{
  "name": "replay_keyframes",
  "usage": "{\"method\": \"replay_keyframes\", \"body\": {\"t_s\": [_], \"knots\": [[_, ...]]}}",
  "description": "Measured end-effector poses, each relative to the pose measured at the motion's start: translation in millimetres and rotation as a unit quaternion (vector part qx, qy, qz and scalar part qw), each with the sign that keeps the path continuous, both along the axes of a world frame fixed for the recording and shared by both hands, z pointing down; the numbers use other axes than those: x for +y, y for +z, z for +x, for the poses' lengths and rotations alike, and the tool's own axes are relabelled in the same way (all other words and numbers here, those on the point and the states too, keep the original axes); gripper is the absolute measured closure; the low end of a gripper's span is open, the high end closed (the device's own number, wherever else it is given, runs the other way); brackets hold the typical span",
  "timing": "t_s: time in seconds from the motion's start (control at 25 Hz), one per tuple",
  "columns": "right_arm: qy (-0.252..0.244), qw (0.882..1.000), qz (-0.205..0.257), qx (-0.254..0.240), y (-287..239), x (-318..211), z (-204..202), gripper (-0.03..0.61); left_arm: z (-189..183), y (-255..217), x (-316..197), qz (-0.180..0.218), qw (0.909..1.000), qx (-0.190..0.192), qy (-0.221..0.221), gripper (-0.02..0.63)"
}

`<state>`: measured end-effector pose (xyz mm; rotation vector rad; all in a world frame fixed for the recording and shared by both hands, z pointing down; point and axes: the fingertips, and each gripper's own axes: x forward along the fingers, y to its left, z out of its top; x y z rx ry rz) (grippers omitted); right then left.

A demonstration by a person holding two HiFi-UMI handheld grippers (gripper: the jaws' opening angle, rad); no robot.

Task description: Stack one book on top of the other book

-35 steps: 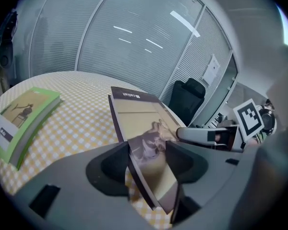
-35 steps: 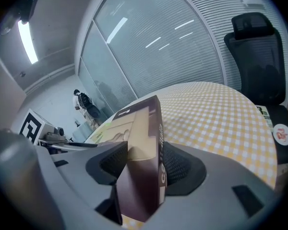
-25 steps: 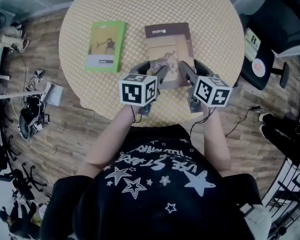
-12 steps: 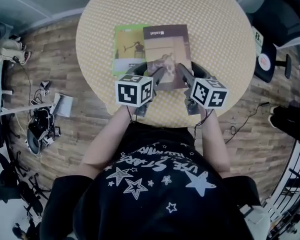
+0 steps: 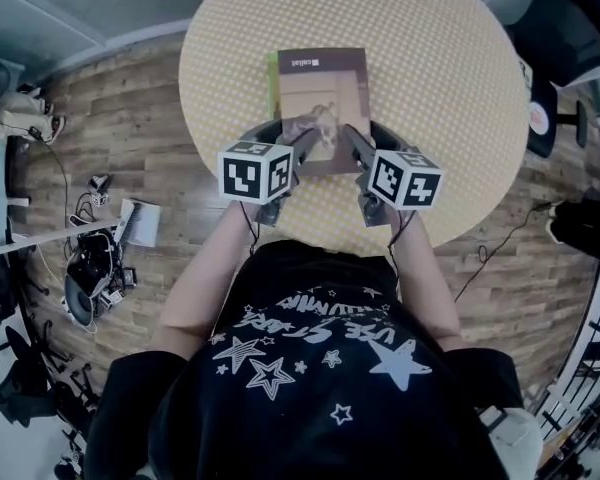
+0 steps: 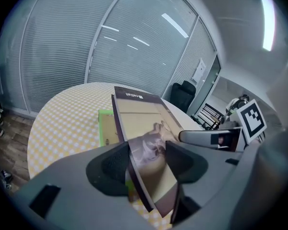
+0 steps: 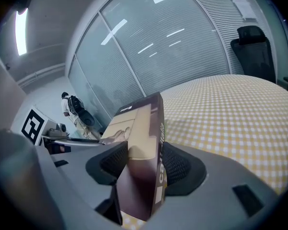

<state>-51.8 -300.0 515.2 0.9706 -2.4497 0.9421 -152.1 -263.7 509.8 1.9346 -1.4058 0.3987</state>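
Observation:
A brown book (image 5: 323, 98) is held over the round table (image 5: 430, 68), whose cloth is yellow-checked. It covers most of a green book (image 5: 272, 86), of which only a strip shows at its left edge. My left gripper (image 5: 300, 150) is shut on the brown book's near left corner. My right gripper (image 5: 352, 148) is shut on its near right corner. In the left gripper view the brown book (image 6: 144, 138) stands tilted between the jaws, with the green book (image 6: 107, 128) flat on the table below. The right gripper view shows the brown book's spine (image 7: 158, 147) clamped between the pads.
Black office chairs (image 5: 570, 28) stand at the table's right. Cables and equipment (image 5: 90, 268) lie on the wooden floor at the left. A glass wall with blinds (image 6: 110, 47) runs behind the table.
Both grippers have carried the brown book to the left. The green book lay apart from it at first, then was half covered, and now is almost hidden beneath it.

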Motion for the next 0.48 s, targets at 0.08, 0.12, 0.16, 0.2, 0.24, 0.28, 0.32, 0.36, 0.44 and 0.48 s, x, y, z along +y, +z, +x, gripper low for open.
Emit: {"method": "replay_keyframes", "body": {"t_s": [0.08,0.12,0.16,0.2,0.24,0.28,0.32,0.36,0.44,0.48], "knots": [[0.000,1.000,-0.006,0.003,4,0,-12,0.341,-13,4,-1,-0.005,1.0000,0.001,0.001,0.371],[-0.001,1.000,-0.008,0.006,6,-1,-17,0.341,-18,6,-1,-0.007,1.0000,0.002,0.002,0.371],[-0.002,1.000,-0.010,0.008,7,-1,-22,0.339,-23,8,-2,-0.010,0.9999,0.004,0.002,0.371],[-0.003,1.000,-0.011,0.011,9,-2,-27,0.341,-28,10,-3,-0.012,0.9999,0.005,0.003,0.371],[-0.003,1.000,-0.012,0.014,10,-3,-32,0.339,-33,12,-4,-0.014,0.9999,0.007,0.004,0.371],[-0.003,1.000,-0.012,0.017,11,-4,-37,0.341,-37,14,-5,-0.016,0.9998,0.008,0.005,0.371],[-0.003,1.000,-0.012,0.019,12,-6,-41,0.341,-42,16,-6,-0.018,0.9998,0.009,0.006,0.371],[-0.002,1.000,-0.013,0.020,14,-7,-45,0.341,-46,18,-8,-0.020,0.9997,0.009,0.006,0.371],[0.000,1.000,-0.017,0.023,19,-9,-50,0.341,-53,22,-11,-0.024,0.9997,0.008,0.008,0.371],[0.001,1.000,-0.017,0.024,21,-10,-52,0.340,-56,24,-12,-0.026,0.9996,0.007,0.009,0.371]]}}
